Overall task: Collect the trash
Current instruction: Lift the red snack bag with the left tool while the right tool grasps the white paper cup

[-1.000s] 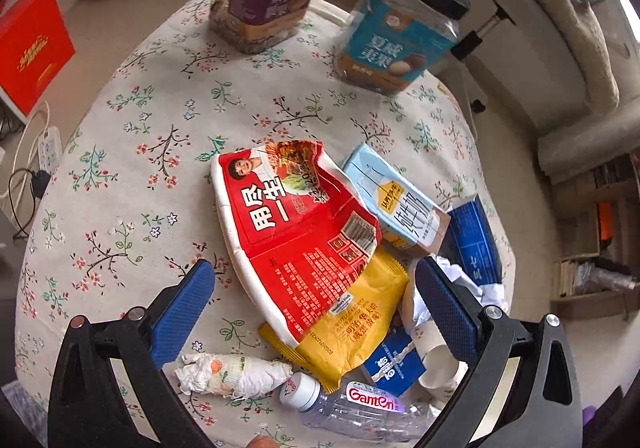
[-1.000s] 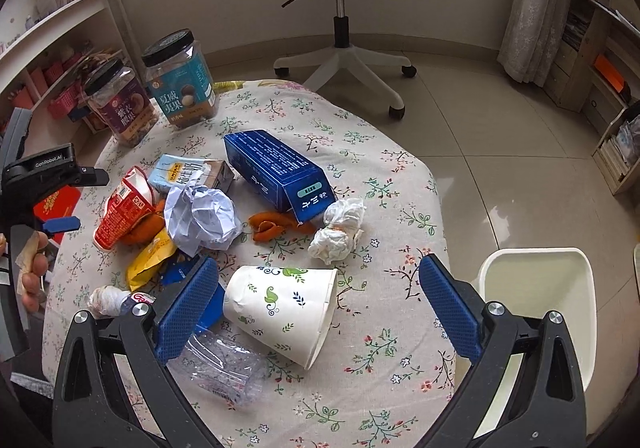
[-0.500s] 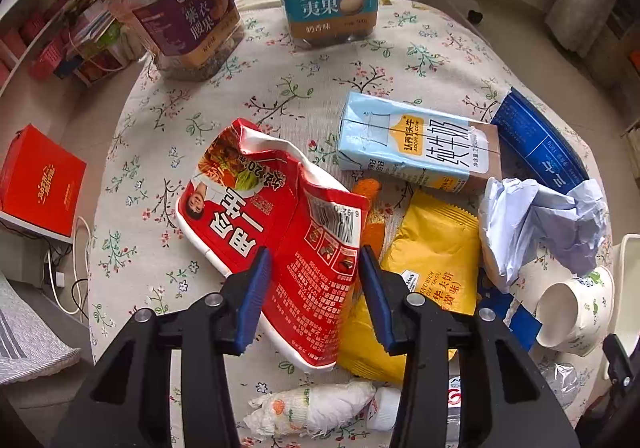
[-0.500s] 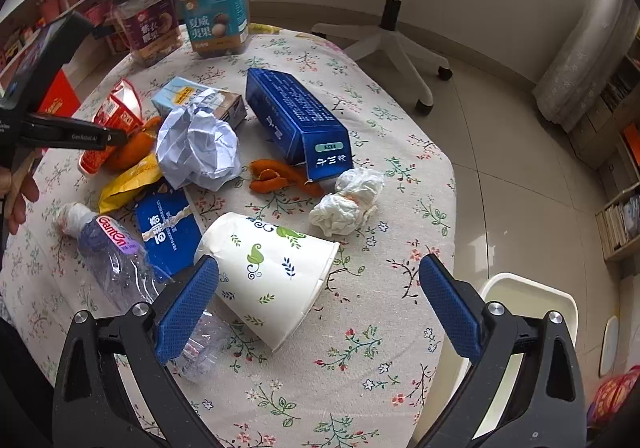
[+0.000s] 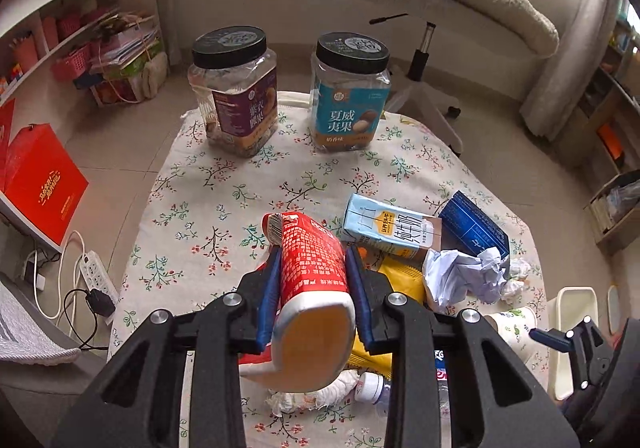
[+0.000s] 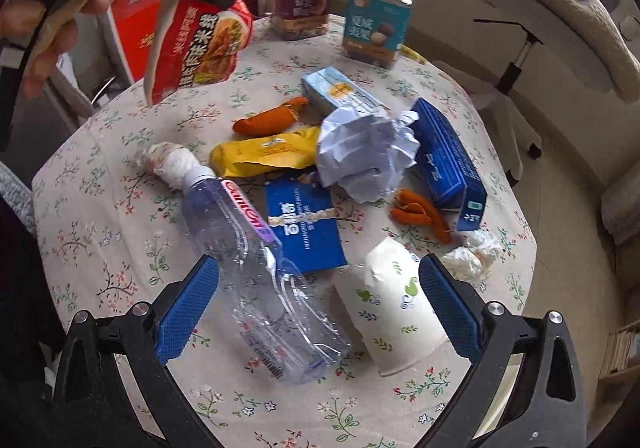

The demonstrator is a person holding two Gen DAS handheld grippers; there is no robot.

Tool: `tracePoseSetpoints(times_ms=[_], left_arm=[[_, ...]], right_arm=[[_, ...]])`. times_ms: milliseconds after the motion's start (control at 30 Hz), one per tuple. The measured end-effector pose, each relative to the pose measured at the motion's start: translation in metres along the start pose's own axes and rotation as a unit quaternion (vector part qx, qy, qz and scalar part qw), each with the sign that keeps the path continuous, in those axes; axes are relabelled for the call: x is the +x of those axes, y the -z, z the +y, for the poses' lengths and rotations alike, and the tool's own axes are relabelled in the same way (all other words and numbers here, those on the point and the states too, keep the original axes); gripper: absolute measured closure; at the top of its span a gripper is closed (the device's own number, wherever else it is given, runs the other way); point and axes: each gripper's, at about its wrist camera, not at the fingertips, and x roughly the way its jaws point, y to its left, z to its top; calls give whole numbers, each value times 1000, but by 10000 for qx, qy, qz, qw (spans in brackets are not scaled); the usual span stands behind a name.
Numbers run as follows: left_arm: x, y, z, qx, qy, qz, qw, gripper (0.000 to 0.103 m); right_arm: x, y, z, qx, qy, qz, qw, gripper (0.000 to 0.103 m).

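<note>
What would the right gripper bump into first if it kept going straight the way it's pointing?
Probably the crushed clear bottle and the tipped paper cup; both lie on the table between the right gripper's open jaws. Which comes first is hard to tell.

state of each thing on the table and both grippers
left gripper: just closed, shut on red bowl
red bowl: squashed, lifted off table
right gripper: open, empty
bottle: capped, crushed, lying
paper cup: on its side
two jars: upright, lidded
</note>
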Motion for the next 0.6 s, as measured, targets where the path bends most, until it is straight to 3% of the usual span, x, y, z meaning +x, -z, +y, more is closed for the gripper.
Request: tracePoseSetpoints(times_ms=[67, 133, 333, 600], left_arm=[[-8, 1, 5, -67, 28, -65, 10000, 71], [-13, 2, 9, -100, 20, -112, 9999, 71], [-16, 8, 20, -118, -71, -96, 9999, 71], [-17, 10, 24, -105, -31, -78, 9999, 71]], right_arm=[[11, -2, 17, -308, 39, 182, 9994, 10], [25, -4, 26, -465, 85, 416, 9980, 19], [37, -4, 27, -326, 47, 572, 9978, 31], [24, -9, 21, -53, -59, 358, 9993, 23]])
